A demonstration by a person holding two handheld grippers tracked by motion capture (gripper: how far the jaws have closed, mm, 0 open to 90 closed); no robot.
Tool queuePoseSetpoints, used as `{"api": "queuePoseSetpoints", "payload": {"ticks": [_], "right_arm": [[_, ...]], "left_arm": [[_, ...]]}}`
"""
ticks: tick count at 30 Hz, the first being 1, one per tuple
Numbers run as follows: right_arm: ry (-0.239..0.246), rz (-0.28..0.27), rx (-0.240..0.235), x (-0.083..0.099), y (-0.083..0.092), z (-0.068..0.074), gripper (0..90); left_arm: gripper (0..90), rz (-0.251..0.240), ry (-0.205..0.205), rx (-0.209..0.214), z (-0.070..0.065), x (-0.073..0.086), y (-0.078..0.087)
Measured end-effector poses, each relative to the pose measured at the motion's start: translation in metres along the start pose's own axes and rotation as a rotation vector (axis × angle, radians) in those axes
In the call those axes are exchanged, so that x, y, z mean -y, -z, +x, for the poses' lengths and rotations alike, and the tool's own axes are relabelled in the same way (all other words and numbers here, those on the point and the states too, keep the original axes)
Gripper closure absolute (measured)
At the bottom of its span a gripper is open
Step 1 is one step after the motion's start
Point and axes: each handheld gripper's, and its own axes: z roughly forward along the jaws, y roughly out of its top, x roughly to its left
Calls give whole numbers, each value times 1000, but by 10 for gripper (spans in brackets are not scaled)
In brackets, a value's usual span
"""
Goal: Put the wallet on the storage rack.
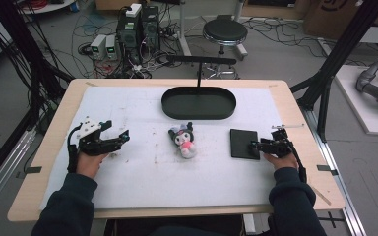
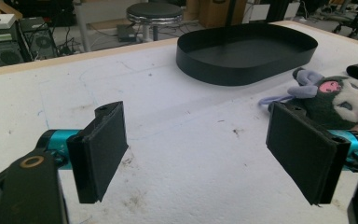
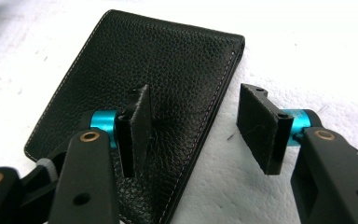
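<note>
Black leather wallet (image 3: 140, 112) sits under our right gripper (image 3: 191, 126), jaws apart astride its edge; left gripper (image 2: 205, 154) gapes wide, empty.

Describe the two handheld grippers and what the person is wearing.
Left gripper: black body, teal collars behind flat black rectangular pads, brass rivets, a white-grey plate on top, black cable trailing. Right gripper: same black frame, teal collars, brass rivets, black cable. Dark navy long sleeves on both arms.

Right gripper (image 3: 193, 126) jaws apart, straddling black leather wallet's (image 3: 144, 74) stitched edge
</note>
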Motion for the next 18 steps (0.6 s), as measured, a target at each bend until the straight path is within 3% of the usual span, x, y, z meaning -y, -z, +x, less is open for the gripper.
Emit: {"api": "queuePoseSetpoints", "payload": {"ticks": [1,6,7,8,10,17,18], "right_arm": [[-8,6,-41,-1,0,-1,593],[-36,3,-43,-1,0,-3,667],[-54,-4,-45,-2,1,-6,739],[-54,-4,-45,-2,1,-6,739],[-39,-18,-33,-3,3,-5,837],[6,-59,-35,-8,8,0,868],[15,-87,-37,-10,14,1,873]], "left_arm": [[201,2,-2,4,0,0,0],[203,8,-9,8,-2,0,-2],[203,6,-6,7,-2,0,-3],[203,6,-6,7,-2,0,-3],[204,9,-5,5,-1,0,-3],[204,7,4,-1,1,0,-1],[204,8,3,-3,1,0,-1]]}}
